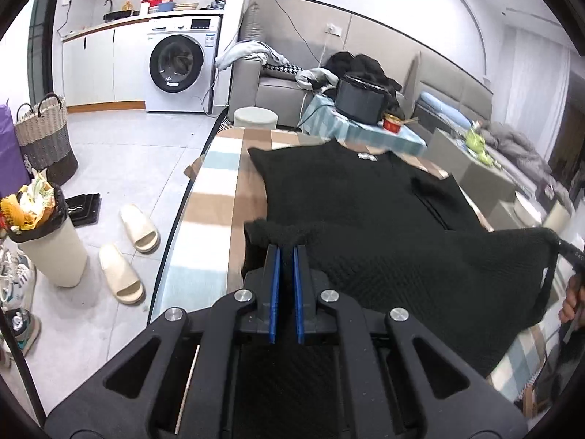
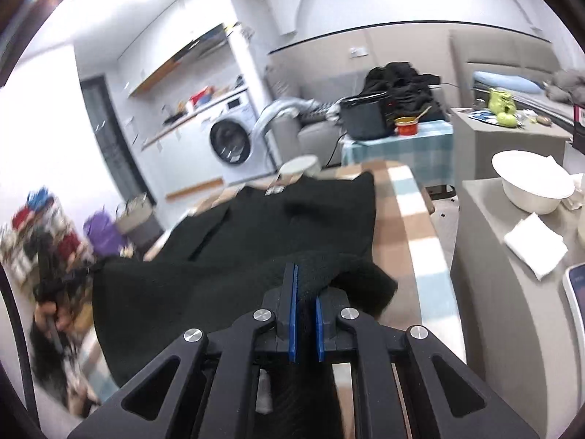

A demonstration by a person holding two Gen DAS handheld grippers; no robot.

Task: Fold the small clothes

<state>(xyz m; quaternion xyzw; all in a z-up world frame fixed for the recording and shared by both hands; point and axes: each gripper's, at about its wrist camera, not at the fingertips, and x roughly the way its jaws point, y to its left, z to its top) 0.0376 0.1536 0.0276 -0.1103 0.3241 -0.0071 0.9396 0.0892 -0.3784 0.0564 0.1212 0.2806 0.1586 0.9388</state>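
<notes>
Black knitted sweater (image 1: 351, 190) lies on bench under checked brown-blue-white cloth (image 1: 215, 197). Left claw (image 1: 287, 252) and right claw (image 2: 306, 281) each pinch its raised near hem. White front-loading washing machine (image 1: 179, 64) behind, grey sofa (image 1: 278, 87) beside.

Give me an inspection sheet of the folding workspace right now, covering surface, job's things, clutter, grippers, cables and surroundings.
Surface: table under a checked cloth in tan, white and pale blue.
Job's things: black knit garment spread on the cloth, near hem raised off it.
Clutter: nothing seen on the cloth besides the garment.
Grippers: left gripper shut on the hem's left corner; right gripper shut on its right corner.
Cables: black cord hanging down the wall to the side table behind.
Surroundings: washing machine, sofa, full bin, slippers, white bowl on a grey cabinet.
</notes>
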